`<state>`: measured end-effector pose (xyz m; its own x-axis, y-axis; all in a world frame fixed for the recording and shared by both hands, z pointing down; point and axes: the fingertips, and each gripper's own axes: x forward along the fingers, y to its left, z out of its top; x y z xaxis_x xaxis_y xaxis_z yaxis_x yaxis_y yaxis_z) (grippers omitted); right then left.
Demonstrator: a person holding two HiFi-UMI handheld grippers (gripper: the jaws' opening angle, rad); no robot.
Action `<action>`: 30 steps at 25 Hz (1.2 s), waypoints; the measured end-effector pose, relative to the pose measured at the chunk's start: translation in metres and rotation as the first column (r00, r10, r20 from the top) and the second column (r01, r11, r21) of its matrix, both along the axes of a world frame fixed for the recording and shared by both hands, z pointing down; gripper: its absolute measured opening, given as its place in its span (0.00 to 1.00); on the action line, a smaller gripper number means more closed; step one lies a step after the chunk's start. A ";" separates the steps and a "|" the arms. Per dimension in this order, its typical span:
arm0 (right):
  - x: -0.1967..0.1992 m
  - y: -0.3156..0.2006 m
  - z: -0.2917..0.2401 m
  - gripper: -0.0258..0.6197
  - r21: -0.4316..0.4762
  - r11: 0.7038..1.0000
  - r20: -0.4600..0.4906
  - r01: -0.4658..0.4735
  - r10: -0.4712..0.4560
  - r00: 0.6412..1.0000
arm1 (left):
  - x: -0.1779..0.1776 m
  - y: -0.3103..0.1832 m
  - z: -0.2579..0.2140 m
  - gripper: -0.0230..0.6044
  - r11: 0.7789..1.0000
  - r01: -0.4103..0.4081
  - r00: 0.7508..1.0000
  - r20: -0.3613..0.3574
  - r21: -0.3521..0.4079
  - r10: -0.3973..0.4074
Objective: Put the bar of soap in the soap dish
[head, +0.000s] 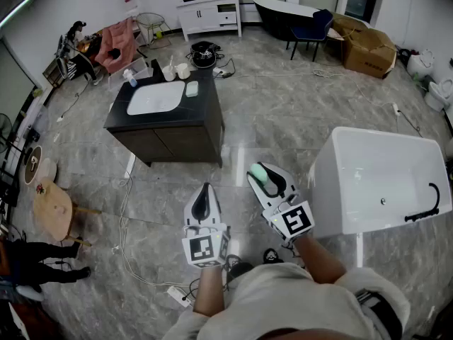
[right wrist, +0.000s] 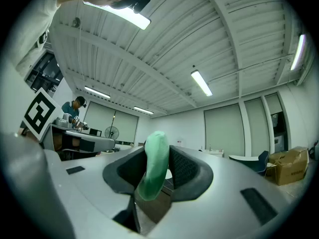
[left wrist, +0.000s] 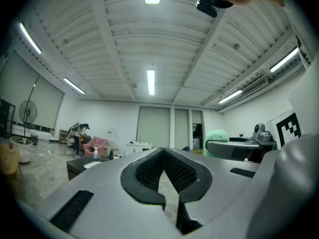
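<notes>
**Right gripper [head: 265, 179] grips the bar of soap [right wrist: 153, 166]; left gripper [left wrist: 166, 171] is closed and empty.**
Only the right gripper view shows the pale green, rounded soap standing on edge, pinched between the fingers [right wrist: 185, 169]. Only the head view shows the dark counter [head: 199, 110] with its white basin [head: 156, 98], well apart from both grippers.

Read place as big studio hall staged as bathroom mock-up. Black vanity [head: 166, 129] with white basin [head: 156, 98] stood alone mid-room on grey marble-look floor [head: 283, 112]. White bathtub [head: 375, 183] and black bathtub [head: 279, 9] sat well apart. I noted white cabinet [head: 211, 13] by wall, cardboard boxes [head: 368, 48], loose cables [head: 127, 218]. Overhead: ribbed industrial ceiling [left wrist: 149, 44], strip lights [left wrist: 150, 81]; pedestal fan [left wrist: 28, 112] at side.
</notes>
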<state>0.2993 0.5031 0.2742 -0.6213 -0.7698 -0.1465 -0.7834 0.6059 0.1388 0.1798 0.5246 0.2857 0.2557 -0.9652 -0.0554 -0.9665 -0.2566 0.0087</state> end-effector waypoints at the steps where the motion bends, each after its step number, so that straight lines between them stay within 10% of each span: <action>1: -0.002 0.000 -0.001 0.24 0.009 1.000 -0.001 0.004 -0.004 1.000 | -0.001 0.000 0.001 0.06 1.000 -0.001 1.000 -0.001 -0.001 0.001; 30: -0.105 -0.032 0.022 0.24 -0.033 0.999 -0.017 -0.033 0.033 0.999 | -0.113 -0.024 0.029 0.07 0.998 -0.056 0.998 -0.022 -0.024 0.056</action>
